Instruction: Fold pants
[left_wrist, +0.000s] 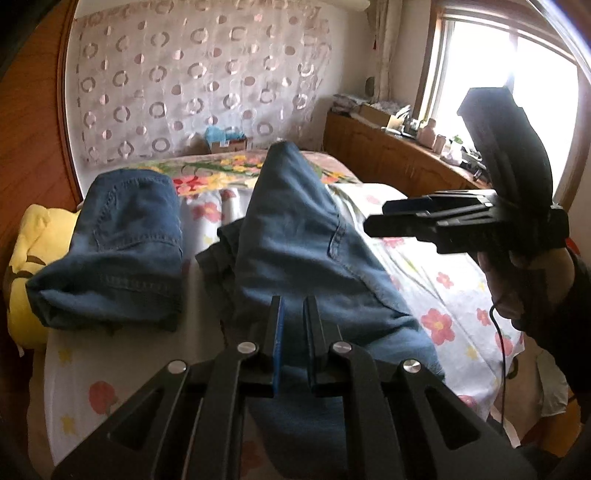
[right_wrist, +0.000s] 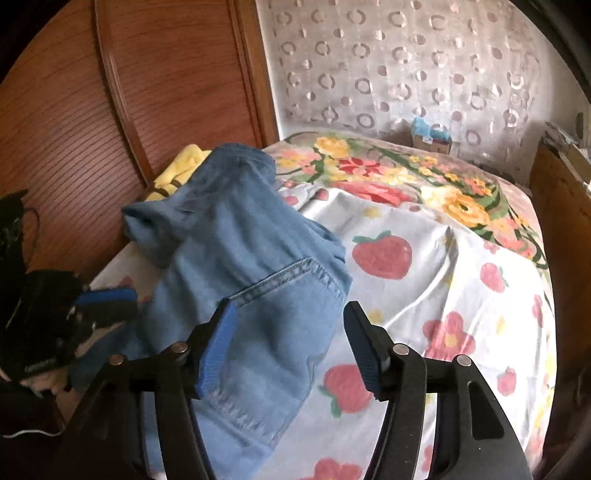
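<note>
1. The pants (left_wrist: 295, 236) are blue denim jeans lying on a bed (left_wrist: 436, 273) covered with a white sheet printed with strawberries and flowers; a brighter floral blanket (right_wrist: 424, 177) lies further up the bed.

2. In the left wrist view, the denim rises in a peaked fold at the middle of the bed and runs down toward the camera, passing under and between the fingers of the left tongs (left_wrist: 293, 306).

3. The left tongs are almost fully closed – only a narrow slit shows between the blue pads, and the pictures do not settle whether cloth is pinched there, so I cannot tell if they hold the pants.

4. A second piece of blue denim (left_wrist: 122, 247) lies apart to the left in that view, beside a yellow cloth (left_wrist: 33, 258) at the bed's edge; whether it belongs to the same garment is not clear.

5. The right tongs (right_wrist: 291, 343) stand well open, their blue pads wide apart – denim lies between and below them, but neither pad presses on it.

6. In the left wrist view the right tongs appear at the right edge, above the sheet and clear of the cloth, carried by a hand (left_wrist: 524, 280) in a dark sleeve.

7. A wooden wardrobe (right_wrist: 110, 110) stands to the left of the bed, a curtain with ring patterns (left_wrist: 192, 81) hangs behind it, and a bright window (left_wrist: 509, 92) is at the right.
</note>
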